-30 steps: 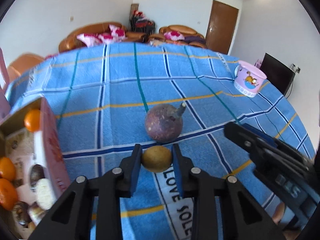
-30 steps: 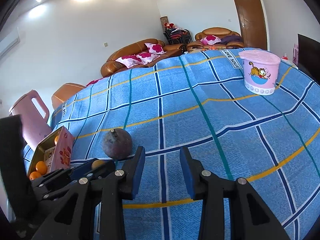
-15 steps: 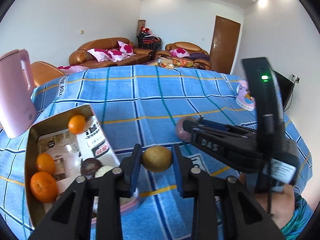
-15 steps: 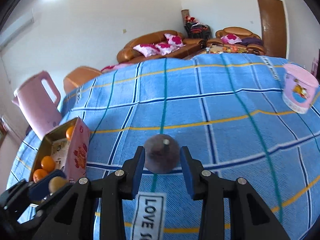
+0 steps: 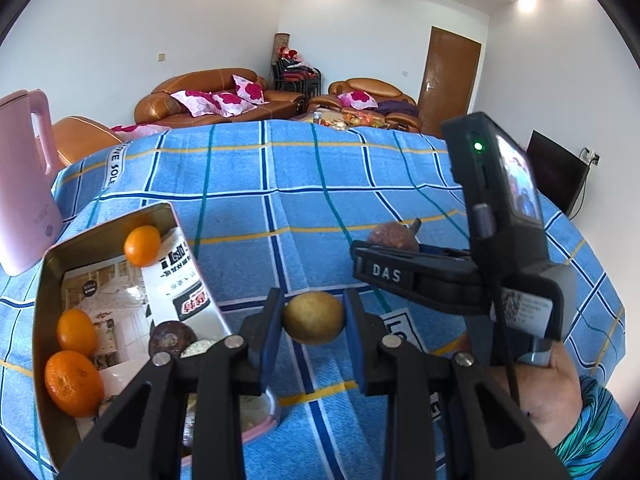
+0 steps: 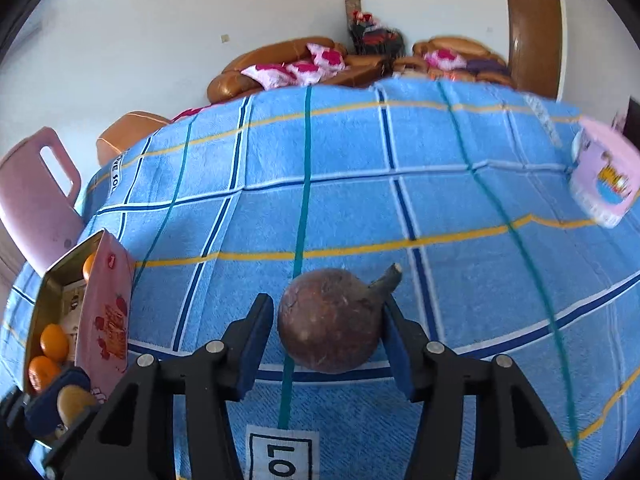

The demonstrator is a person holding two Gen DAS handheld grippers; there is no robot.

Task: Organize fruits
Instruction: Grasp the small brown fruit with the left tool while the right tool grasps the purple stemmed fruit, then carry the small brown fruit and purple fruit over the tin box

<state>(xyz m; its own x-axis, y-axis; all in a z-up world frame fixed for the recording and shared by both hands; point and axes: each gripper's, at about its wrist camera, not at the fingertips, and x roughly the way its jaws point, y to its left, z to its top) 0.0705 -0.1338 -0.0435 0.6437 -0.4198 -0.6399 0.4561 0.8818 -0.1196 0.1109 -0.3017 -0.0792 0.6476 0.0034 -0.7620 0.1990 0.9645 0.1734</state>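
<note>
My left gripper (image 5: 314, 322) is shut on a small yellow-brown round fruit (image 5: 314, 317) and holds it above the cloth, just right of the open tin box (image 5: 48, 280). The box holds three oranges (image 5: 74, 383) and a dark round fruit (image 5: 172, 336). My right gripper (image 6: 329, 336) is open, its jaws on both sides of a brown-purple stemmed fruit (image 6: 330, 326) lying on the blue checked cloth; the right pad touches it near the stem, a gap stays on the left. The right gripper shows in the left wrist view (image 5: 384, 272).
A pink kettle (image 5: 22, 184) stands at the far left beside the box. A pink cartoon bucket (image 6: 604, 180) stands at the right edge of the table. The blue cloth (image 5: 320, 184) covers the table; sofas stand behind.
My left gripper has carried the yellow fruit up and left toward the box. My right gripper has moved forward until its jaws enclose the brown-purple fruit.
</note>
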